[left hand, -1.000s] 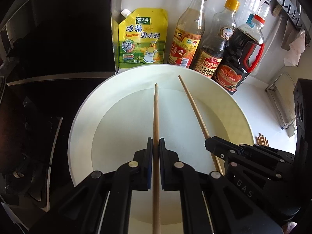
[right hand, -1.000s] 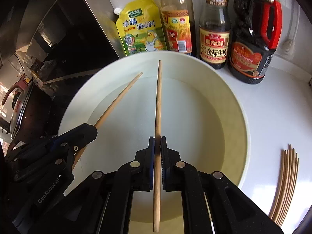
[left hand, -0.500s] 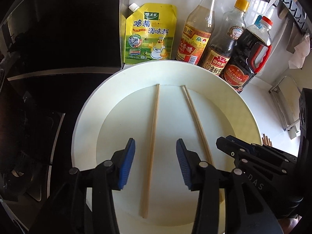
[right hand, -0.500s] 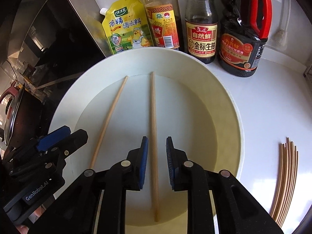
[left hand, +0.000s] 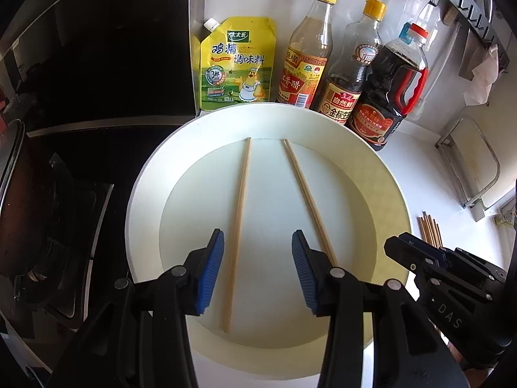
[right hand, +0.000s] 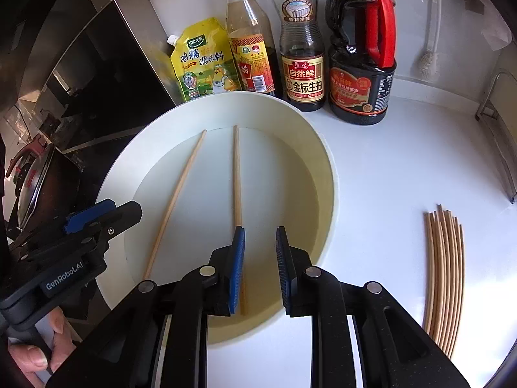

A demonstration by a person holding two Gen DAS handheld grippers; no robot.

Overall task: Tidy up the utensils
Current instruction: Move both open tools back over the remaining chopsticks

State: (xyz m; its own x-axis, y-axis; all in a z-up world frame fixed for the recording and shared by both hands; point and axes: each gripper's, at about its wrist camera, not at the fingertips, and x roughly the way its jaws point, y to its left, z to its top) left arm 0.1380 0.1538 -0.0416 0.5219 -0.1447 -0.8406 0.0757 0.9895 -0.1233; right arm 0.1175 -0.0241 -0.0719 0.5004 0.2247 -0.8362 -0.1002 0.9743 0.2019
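Two wooden chopsticks lie loose in a wide white plate [left hand: 145,194] [right hand: 323,168]. The left chopstick [left hand: 237,226] [right hand: 174,203] lies between my left gripper's open blue pads. My left gripper [left hand: 257,273] is open and empty above the plate's near side. The right chopstick [left hand: 307,197] [right hand: 237,181] runs beside the right gripper's left pad. My right gripper [right hand: 260,270] is open and empty. Each gripper shows in the other's view, the right one [left hand: 452,278] and the left one [right hand: 80,236].
A bundle of several chopsticks [right hand: 446,274] lies on the white counter right of the plate. A yellow seasoning pouch [left hand: 236,64] and three sauce bottles [left hand: 342,64] stand behind the plate. A black stove [left hand: 48,210] lies left. A metal rack [left hand: 468,161] stands at right.
A second ago each gripper was shut on a chopstick. Both opened and let the chopsticks down into the plate, then drew back and widened further.
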